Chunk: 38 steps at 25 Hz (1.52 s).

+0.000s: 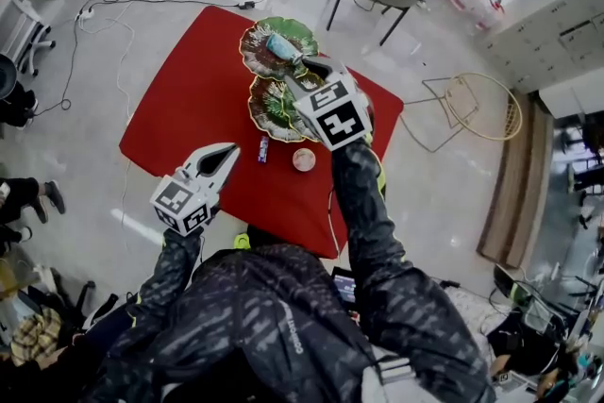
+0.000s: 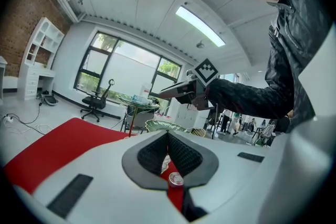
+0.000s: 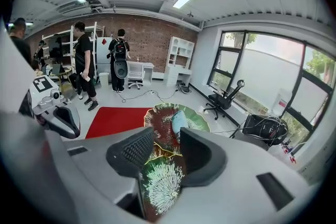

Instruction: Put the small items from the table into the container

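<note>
My right gripper (image 3: 167, 140) hangs open and empty above the near plate (image 1: 267, 109). My left gripper (image 2: 168, 136) is closed on nothing. A round lid (image 1: 303, 159) lies at the plate's five o'clock.

In the head view, the right tool (image 1: 294, 73) covers the right part of the near plate (image 1: 269, 109), and the person's arms (image 1: 368, 231) hide the near edge of the counter (image 1: 189, 94). The pale blue thing (image 1: 280, 45) on the far plate (image 1: 253, 52), the small blue item (image 1: 263, 149) and the round item (image 1: 303, 159) are too small to identify. In the left gripper view, the left tool (image 2: 168, 140) blocks most of the counter.
</note>
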Motion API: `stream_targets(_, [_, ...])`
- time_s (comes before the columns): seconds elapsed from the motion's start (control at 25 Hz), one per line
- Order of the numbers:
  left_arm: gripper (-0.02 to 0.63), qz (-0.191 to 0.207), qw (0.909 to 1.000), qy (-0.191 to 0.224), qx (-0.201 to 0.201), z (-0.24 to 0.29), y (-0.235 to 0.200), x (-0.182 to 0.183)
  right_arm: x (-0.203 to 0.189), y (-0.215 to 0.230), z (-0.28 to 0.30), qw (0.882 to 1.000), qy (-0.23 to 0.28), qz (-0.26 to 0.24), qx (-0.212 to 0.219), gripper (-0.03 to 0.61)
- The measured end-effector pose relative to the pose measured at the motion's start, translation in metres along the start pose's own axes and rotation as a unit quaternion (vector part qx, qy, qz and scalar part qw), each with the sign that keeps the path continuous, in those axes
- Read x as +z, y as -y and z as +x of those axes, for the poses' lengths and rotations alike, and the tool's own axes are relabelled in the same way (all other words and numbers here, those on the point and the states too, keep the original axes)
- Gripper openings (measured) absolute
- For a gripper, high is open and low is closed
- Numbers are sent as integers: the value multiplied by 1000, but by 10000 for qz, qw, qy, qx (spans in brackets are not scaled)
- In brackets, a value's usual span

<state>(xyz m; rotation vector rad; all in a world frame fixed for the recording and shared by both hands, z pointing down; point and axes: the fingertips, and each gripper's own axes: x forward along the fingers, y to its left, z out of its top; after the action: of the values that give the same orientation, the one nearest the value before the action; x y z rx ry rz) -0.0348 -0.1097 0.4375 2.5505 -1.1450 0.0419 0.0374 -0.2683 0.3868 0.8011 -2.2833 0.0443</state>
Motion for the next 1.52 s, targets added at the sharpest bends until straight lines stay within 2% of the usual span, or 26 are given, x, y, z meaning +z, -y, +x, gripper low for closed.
stream_targets(0.32, [11, 55, 9996, 55, -260, -8, 18, 3, -6, -44, -28, 9998, 88, 99, 148, 155])
stream_targets(0.68, [11, 140, 9987, 161, -453, -26, 40, 2, -34, -100, -59, 9993, 3, 248, 289, 155])
stream_targets(1.16, [12, 169, 9980, 193, -572, -57, 77, -15, -67, -163, -99, 9988, 7, 352, 346, 155])
stream_targets(1.52, [12, 338, 9966, 17, -745, -76, 105, -34, -101, -195, -114, 9981, -104, 476, 376, 155])
